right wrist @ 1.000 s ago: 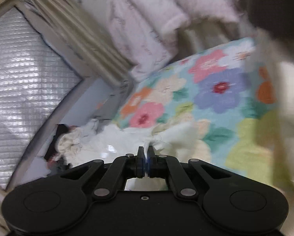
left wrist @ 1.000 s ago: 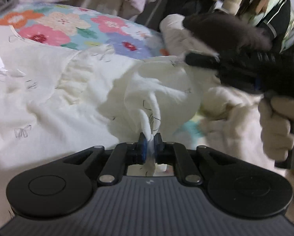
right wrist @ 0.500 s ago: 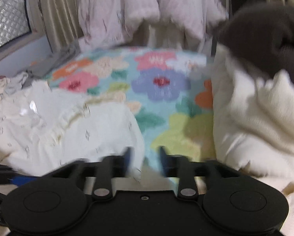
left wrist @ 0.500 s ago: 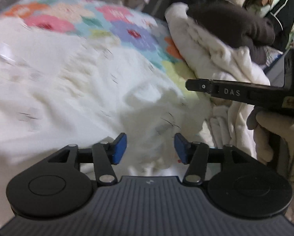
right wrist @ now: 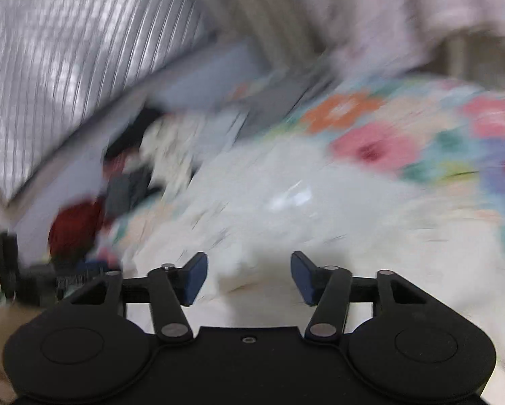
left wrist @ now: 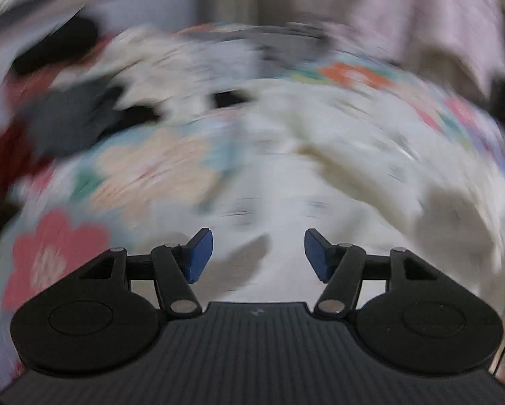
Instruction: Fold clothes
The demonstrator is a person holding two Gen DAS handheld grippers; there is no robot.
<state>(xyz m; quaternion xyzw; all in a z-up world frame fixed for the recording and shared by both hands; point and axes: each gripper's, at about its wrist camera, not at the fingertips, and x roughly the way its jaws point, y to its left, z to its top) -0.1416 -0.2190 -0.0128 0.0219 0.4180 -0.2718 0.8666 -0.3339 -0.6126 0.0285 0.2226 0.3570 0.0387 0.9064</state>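
Observation:
A white garment [left wrist: 337, 155] lies spread on the floral bedspread [left wrist: 60, 253], heavily blurred in both wrist views. My left gripper [left wrist: 258, 253] hovers over it with its jaws opening and its blue pads [left wrist: 198, 253] apart; no cloth is between them. In the right wrist view the same white garment [right wrist: 303, 209] fills the middle, on the floral bedspread [right wrist: 455, 141]. My right gripper [right wrist: 249, 276] is above it, jaws opening, pads [right wrist: 195, 276] clear of the fabric. The other gripper's dark body [right wrist: 19, 276] shows at the left edge.
A heap of dark, red and cream clothes [right wrist: 117, 189] sits at the bed's far left by a quilted silver panel [right wrist: 56, 60]. The same heap [left wrist: 50, 118] shows in the left wrist view. Pale pink fabric [left wrist: 404, 13] and curtains hang behind the bed.
Both grippers were shut on the white garment's folds a second ago; both have let go and opened. Both views have swung left, from the folded pile toward the clothes heap.

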